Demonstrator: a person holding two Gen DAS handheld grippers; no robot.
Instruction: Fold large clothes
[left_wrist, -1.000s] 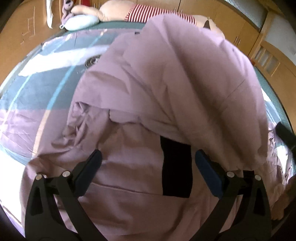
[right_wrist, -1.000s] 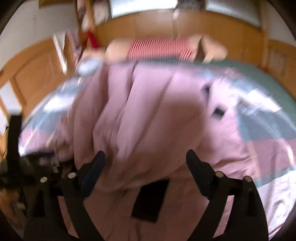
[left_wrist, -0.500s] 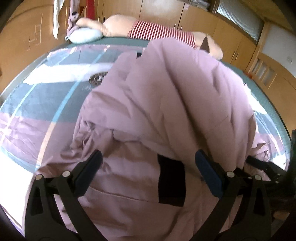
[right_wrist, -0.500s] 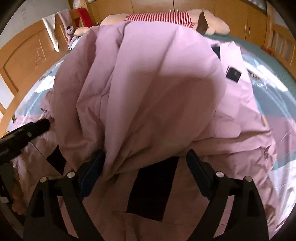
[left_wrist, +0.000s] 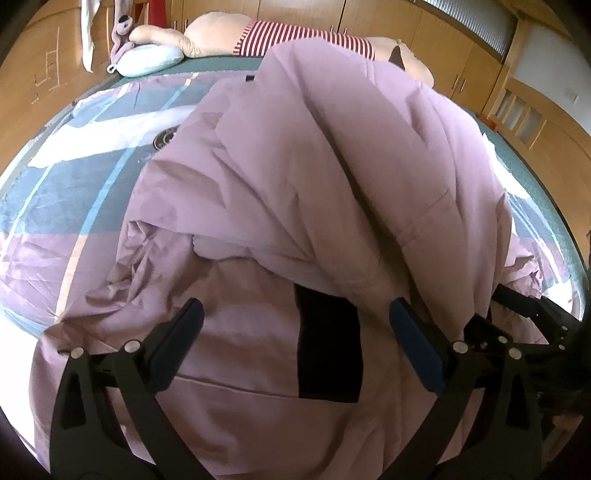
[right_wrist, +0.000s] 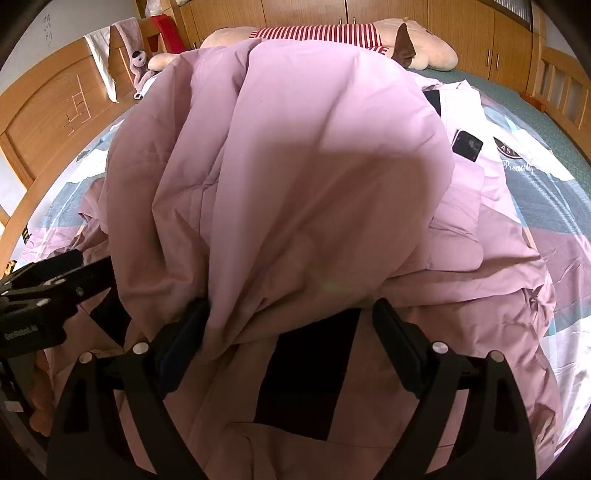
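Note:
A large mauve-pink garment (left_wrist: 332, 177) with black patches (left_wrist: 328, 350) lies on the bed, its upper part folded over toward me in a thick layer. In the left wrist view my left gripper (left_wrist: 295, 328) stands open just over the garment's near part, with a black patch between its fingers and nothing pinched. The right wrist view shows the same garment (right_wrist: 295, 166). My right gripper (right_wrist: 288, 332) is open wide, and the hem of the folded layer droops over its left finger (right_wrist: 181, 343). Each gripper shows at the edge of the other's view.
The bed sheet (left_wrist: 62, 192) has blue, white and pink blocks. A long plush toy in a red-striped shirt (right_wrist: 317, 31) and a pale blue pillow (left_wrist: 151, 62) lie at the far end. Wooden cupboards and a headboard (right_wrist: 55, 110) ring the bed.
My right gripper has sunk and tipped down toward the garment, whose folded layer now reaches its fingers. It has come into the left view's right edge. My left gripper has hardly moved.

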